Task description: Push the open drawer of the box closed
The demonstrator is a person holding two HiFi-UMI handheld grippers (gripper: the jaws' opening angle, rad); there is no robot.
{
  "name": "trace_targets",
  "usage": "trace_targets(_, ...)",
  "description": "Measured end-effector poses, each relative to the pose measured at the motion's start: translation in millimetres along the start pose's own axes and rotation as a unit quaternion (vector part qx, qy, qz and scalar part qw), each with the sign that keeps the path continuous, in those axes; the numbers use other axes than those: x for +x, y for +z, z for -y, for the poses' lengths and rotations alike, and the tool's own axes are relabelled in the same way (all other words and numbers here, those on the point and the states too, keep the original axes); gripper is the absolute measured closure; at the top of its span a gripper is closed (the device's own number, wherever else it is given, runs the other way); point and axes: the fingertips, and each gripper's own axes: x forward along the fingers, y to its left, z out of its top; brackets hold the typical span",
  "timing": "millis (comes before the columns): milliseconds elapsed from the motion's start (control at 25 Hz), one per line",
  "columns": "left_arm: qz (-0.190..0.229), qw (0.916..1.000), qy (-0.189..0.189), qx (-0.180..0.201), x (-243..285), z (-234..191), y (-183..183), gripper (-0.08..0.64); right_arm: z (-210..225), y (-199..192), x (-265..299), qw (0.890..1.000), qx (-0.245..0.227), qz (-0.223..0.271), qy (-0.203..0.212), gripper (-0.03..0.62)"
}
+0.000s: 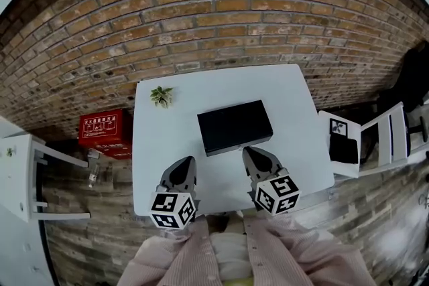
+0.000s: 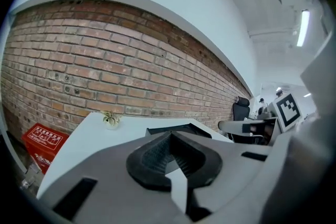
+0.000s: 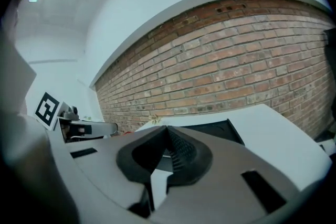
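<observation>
Head view, count: I see one white table [image 1: 154, 151], one black box [image 1: 234, 126] lying flat near the table's middle, one small plant [image 1: 161, 96] by the far left corner, and one red box [image 1: 105, 129] on the floor against the brick wall [image 1: 221, 10].
Head view, grippers: two, the left gripper [image 1: 188, 159] and the right gripper [image 1: 247, 150], above the table's near side, close to the box's near edge.
Head view, unclear: I cannot make out the drawer from above.
Left gripper view: jaws closed tip to tip [image 2: 169, 134], nothing between them; they hide the box's near part.
Right gripper view: jaws pressed together [image 3: 167, 127], empty; box ahead, partly covered; plant tiny.
</observation>
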Motion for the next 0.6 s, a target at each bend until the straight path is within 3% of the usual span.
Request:
trace_targets(240, 0.044, 0.9987, 0.013, 0.024, -20, 0, 34, 0.565, -8, 38, -16, 0.998, -0.025, 0.043, 0.032, 0.589)
trace_targets(600, 0.092, 0.9937, 0.032, 0.056, -44, 0, 72, 0.565, -13, 78, -32, 0.994, -0.031, 0.094, 0.040, 0.589)
